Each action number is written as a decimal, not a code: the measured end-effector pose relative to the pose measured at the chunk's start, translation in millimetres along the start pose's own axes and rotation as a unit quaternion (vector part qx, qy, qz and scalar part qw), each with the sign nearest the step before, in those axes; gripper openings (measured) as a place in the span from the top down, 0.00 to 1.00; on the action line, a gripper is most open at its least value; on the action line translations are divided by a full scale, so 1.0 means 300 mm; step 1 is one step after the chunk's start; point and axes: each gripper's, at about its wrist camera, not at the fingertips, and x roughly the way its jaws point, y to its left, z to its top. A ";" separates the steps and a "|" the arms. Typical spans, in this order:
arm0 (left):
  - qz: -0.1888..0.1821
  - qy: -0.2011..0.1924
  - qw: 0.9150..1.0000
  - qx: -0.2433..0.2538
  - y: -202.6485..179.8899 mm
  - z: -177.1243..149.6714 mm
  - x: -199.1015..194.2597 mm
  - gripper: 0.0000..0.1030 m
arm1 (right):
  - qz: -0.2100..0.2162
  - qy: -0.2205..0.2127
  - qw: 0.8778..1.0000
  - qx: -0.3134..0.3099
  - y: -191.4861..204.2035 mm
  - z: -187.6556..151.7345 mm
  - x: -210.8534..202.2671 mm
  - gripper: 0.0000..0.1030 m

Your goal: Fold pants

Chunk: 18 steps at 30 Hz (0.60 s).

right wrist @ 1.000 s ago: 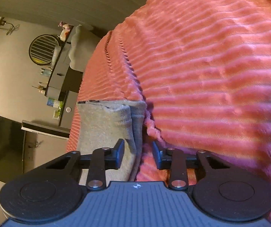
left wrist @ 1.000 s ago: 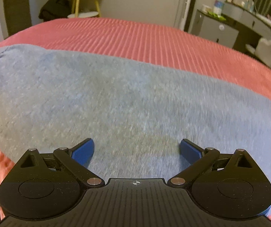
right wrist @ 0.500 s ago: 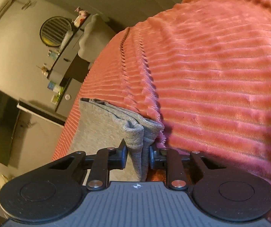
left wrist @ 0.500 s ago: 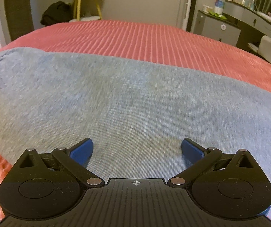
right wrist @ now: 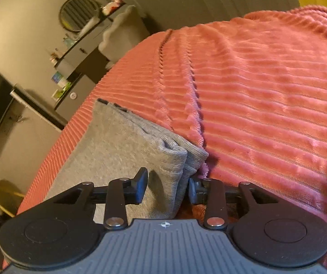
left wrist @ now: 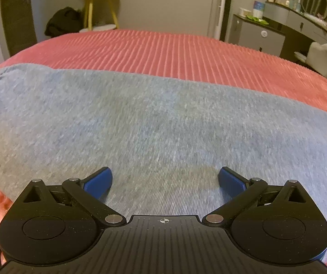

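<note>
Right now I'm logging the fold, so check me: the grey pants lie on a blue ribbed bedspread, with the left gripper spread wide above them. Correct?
Not quite. The bedspread is coral pink, not blue, as the left wrist view shows. The rest holds: the grey pants lie on it, and the left gripper is spread wide above them.

A bed under a ribbed coral-pink blanket carries grey pants, lying flat.

L wrist: low, close over pants | R wrist: rolled, at edge | shared: bed, dresser
</note>
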 end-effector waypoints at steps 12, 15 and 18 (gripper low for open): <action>-0.004 0.009 1.000 -0.020 0.027 0.010 -0.017 0.00 | 0.041 -0.034 0.998 -0.042 0.076 0.008 -0.082 0.91; -0.009 0.011 0.999 -0.035 0.041 0.017 -0.024 0.00 | -0.009 -0.034 0.996 -0.084 0.136 0.025 -0.095 0.91; -0.014 0.006 0.999 -0.052 0.056 0.023 -0.041 0.01 | -0.037 -0.045 0.984 -0.165 0.264 0.015 -0.120 0.92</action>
